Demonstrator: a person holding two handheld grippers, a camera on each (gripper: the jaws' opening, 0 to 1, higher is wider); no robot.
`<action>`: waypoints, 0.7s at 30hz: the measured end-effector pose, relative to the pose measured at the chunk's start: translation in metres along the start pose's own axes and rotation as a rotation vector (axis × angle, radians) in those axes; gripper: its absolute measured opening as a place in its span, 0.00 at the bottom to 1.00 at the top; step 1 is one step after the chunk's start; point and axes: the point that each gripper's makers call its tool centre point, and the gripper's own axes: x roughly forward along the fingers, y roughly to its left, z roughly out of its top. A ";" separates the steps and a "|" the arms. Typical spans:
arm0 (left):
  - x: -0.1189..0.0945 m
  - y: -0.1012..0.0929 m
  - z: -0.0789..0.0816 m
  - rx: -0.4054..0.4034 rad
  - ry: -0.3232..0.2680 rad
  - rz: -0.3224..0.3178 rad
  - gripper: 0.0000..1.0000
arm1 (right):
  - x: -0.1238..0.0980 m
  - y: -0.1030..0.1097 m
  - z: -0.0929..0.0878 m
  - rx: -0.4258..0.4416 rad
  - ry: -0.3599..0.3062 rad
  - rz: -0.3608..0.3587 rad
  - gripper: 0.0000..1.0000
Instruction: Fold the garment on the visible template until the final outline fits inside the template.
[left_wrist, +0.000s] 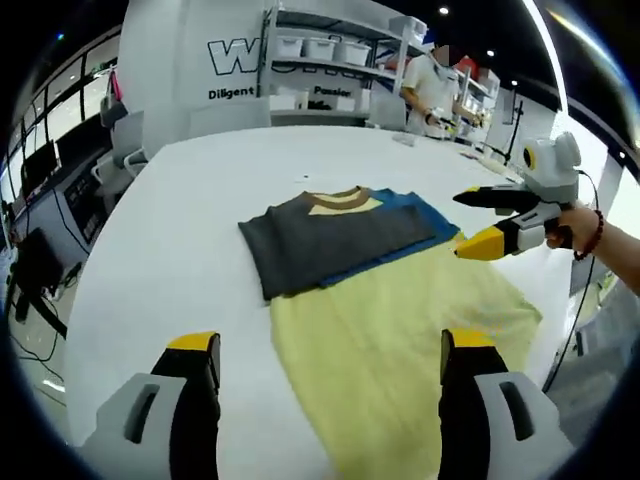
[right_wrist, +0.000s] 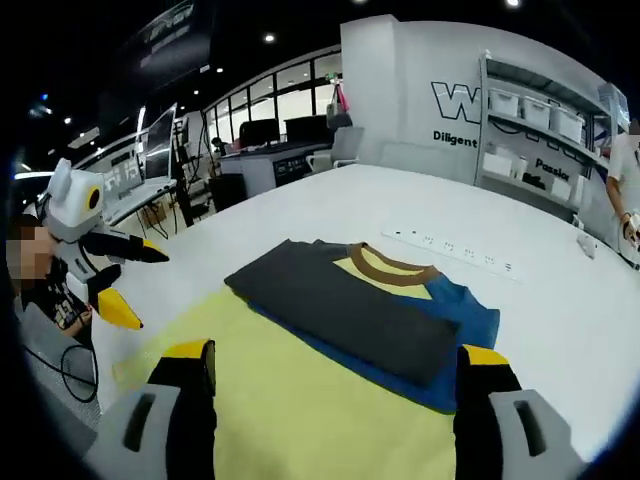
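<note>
The left gripper (left_wrist: 330, 370) hangs above the near end of the garment (left_wrist: 390, 300), its jaws spread wide with nothing between them. Just ahead of those jaws lies the yellow lower body (left_wrist: 400, 340) of the shirt, spread flat on the white table (left_wrist: 170, 240); beyond it the grey folded panel (left_wrist: 330, 245) lies across the chest, with a blue strip (left_wrist: 420, 215) showing along its far edge and the brown collar (left_wrist: 340, 197) at the top. The right gripper (right_wrist: 335, 385) also stands apart and empty, poised over the same yellow cloth from the opposite side; in the left gripper view it sits off to the right of the shirt (left_wrist: 495, 220), held in a hand (left_wrist: 575, 225), just beside the blue edge.

No template outline can be made out under the cloth, so whether the folded part already sits inside it cannot be told.

Risks, as I judge them: the yellow body remains unfolded and reaches close to the table's near edge, so a careless lift could let the hem slide off the table. Pinching only one layer, or gripping at uneven points, would skew the next fold and leave a corner outside the outline. Dragging the yellow part upward could also push the grey panel and undo its neat edge. A loose, shallow pinch might let the cloth slip mid-fold.

A person (left_wrist: 430, 85) stands well beyond the table by the shelves (left_wrist: 330, 50).
</note>
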 end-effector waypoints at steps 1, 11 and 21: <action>-0.001 -0.001 -0.001 0.000 0.002 0.001 0.89 | -0.001 -0.001 -0.002 0.003 -0.002 -0.001 0.99; -0.013 -0.011 -0.021 0.032 0.039 -0.018 0.85 | -0.026 0.011 -0.034 0.012 0.036 0.014 0.99; -0.026 -0.014 -0.047 0.058 0.073 -0.013 0.80 | -0.050 0.016 -0.068 0.050 0.070 0.010 0.98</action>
